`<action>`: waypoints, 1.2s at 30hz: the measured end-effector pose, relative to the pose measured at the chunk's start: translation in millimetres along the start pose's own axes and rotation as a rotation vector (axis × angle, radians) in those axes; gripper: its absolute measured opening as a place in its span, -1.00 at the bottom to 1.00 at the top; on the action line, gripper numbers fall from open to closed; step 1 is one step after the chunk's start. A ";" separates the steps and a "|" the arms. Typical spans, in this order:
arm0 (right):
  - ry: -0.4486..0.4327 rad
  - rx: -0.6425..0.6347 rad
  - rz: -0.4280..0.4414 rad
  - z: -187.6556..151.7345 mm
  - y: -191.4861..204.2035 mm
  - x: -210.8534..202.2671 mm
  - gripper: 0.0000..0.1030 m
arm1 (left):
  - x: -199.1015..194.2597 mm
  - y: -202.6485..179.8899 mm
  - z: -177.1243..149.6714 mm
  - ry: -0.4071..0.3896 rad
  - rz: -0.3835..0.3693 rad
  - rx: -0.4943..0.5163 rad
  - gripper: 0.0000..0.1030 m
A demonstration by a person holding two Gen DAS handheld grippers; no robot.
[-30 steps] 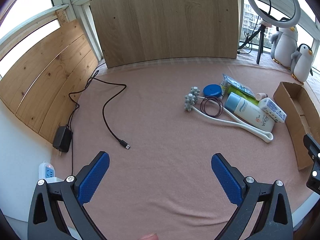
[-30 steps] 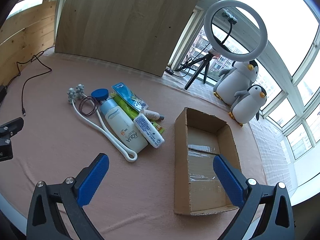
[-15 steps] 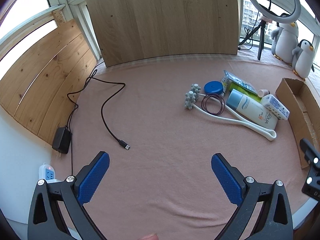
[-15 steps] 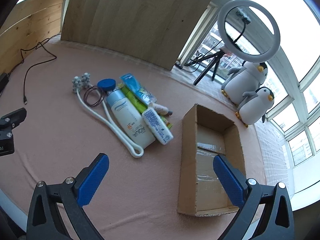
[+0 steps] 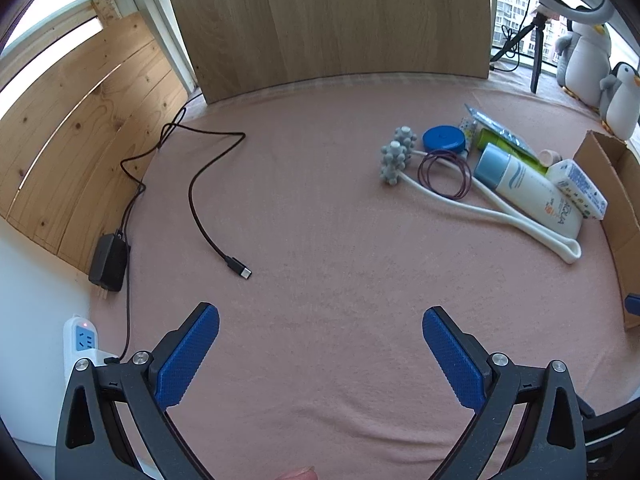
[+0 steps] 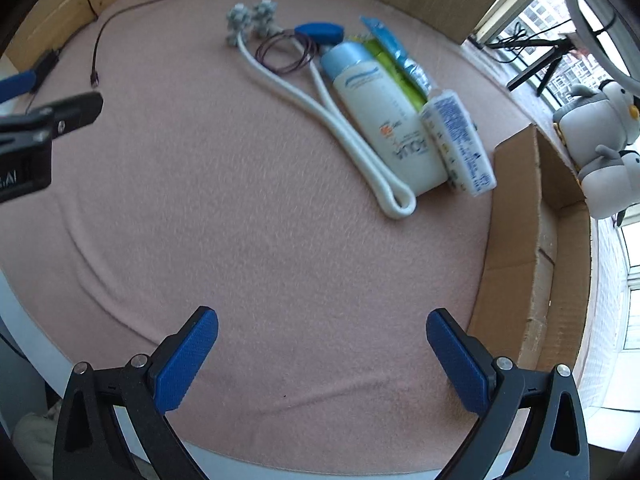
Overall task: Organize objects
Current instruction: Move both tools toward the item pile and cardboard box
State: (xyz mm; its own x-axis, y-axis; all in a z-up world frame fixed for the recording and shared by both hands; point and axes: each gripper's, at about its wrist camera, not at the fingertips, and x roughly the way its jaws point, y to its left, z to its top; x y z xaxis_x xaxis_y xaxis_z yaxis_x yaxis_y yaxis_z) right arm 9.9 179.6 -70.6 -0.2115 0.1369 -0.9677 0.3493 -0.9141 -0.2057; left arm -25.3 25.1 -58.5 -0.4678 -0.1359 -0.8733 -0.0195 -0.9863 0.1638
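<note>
**Two empty tools, a pile unsorted**

Both tools hang over the pink-covered desk [image 6: 248, 216] with nothing between their blue pads: the left tool [image 5: 320, 354] and the right tool [image 6: 322, 354] each have their jaws spread wide, and bare cloth shows in the gap.

The things to be tidied lie together in the upper middle of the right wrist view: a white bottle [image 6: 384, 116] with a pale blue cap, a small white tube [image 6: 458, 142] touching its right side, a green packet [image 6: 394, 70] and a blue sachet [image 6: 394, 50] behind them, a blue round lid [image 6: 320, 32], a purple hair tie [image 6: 284, 54], and a white looped massager [image 6: 332, 120] with grey knobbed heads. The cardboard box [image 6: 516, 232] stands just beside them at the right edge; its floor is barely visible from here.

The work looks to be at the reaching stage, nothing yet packed. The right tool seems best placed: it should advance to the tube or bottle nearest the box and straddle it across its narrow width.
</note>
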 end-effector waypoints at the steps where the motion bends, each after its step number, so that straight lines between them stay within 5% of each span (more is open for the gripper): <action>1: 0.006 0.004 0.008 -1.0 -0.7 2.1 0.99 | 2.9 0.0 -0.4 0.005 -0.001 0.000 1.00; 36: -0.046 0.011 -0.089 15.3 -10.6 0.2 0.99 | 14.3 -17.2 11.7 0.013 -0.050 0.017 1.00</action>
State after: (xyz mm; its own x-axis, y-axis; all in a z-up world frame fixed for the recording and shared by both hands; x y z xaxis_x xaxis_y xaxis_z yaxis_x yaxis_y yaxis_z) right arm -7.8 183.5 -66.4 -0.2834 0.2005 -0.9378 0.3173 -0.9032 -0.2889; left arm -42.0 41.2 -68.5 -0.4543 -0.0875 -0.8866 -0.0579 -0.9902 0.1274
